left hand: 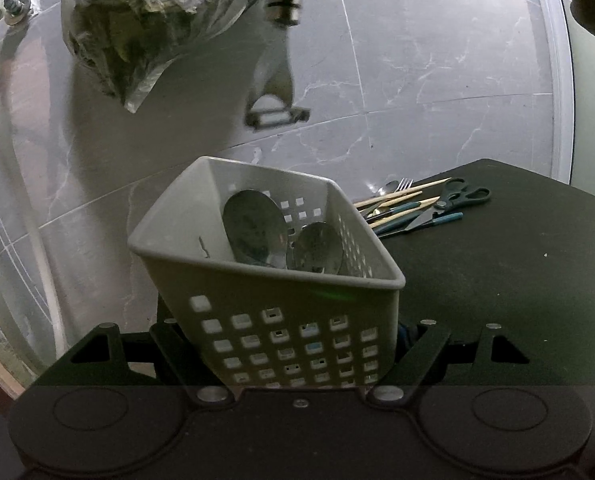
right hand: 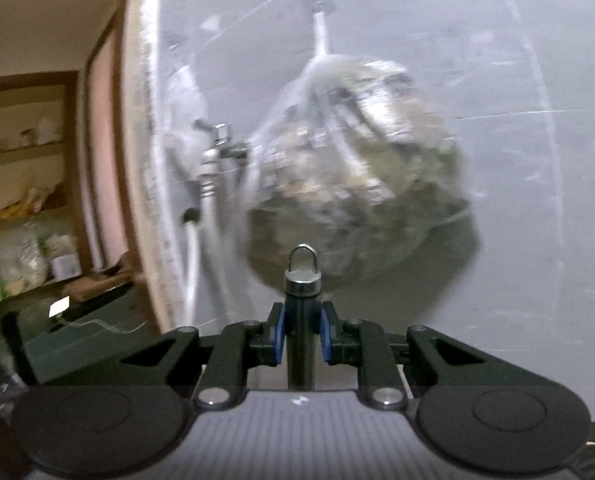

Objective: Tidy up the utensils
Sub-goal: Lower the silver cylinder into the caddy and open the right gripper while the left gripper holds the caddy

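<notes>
One grey perforated basket (left hand: 281,304), two round metal utensil heads (left hand: 253,228) inside it, one pair of scissors (left hand: 457,196), one fork (left hand: 404,183), one hanging peeler (left hand: 277,80), one plastic bag (left hand: 145,28).

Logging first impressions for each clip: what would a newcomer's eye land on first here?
Probably the grey perforated basket, clamped in the left gripper at the black table's edge, two round metal utensil heads inside. Next, the peeler hanging above it, its metal handle pinched in the right gripper. Behind, a bulging plastic bag hangs on the wall.
</notes>
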Demonstrator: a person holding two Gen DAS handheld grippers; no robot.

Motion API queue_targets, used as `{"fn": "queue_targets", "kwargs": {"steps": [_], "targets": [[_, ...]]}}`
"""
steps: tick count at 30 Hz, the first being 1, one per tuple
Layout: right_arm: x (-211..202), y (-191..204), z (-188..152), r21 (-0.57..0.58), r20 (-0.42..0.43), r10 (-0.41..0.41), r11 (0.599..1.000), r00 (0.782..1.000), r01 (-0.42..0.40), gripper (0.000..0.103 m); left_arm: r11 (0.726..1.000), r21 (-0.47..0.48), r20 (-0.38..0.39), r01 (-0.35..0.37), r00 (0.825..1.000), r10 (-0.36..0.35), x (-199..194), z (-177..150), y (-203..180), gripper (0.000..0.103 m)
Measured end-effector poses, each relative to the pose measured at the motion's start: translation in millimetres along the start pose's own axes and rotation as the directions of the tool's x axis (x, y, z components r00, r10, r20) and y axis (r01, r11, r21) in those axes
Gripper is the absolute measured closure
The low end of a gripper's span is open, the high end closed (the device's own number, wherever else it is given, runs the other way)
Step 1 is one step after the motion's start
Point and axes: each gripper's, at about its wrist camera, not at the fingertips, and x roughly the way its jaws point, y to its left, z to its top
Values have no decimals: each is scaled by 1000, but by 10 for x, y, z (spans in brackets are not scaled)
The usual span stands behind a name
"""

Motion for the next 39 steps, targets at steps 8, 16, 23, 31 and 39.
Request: {"fn": "queue_targets", "kwargs": {"steps": [8, 16, 23, 31, 39], "targets": [[125, 92, -159, 17, -50, 25, 1000, 998, -24, 83, 1000, -1, 2, -1, 1000, 1, -12, -5, 17, 22], [118, 80, -158, 12, -58, -17, 1000, 998, 18, 83, 1000, -14, 16, -10, 1000, 10, -14, -14, 1, 22], [265, 143, -240, 34, -110, 36, 999, 993, -32, 83, 1000, -25, 34, -7, 999, 8, -9, -29, 14, 22], [410, 149, -534, 61, -187, 50, 997, 981, -39, 83, 1000, -29, 44, 1, 999, 1, -8, -46, 33, 22], [478, 230, -725, 12, -280, 54, 999, 958, -52, 79, 1000, -29, 46, 3, 999, -2, -12, -51, 38, 22]]}}
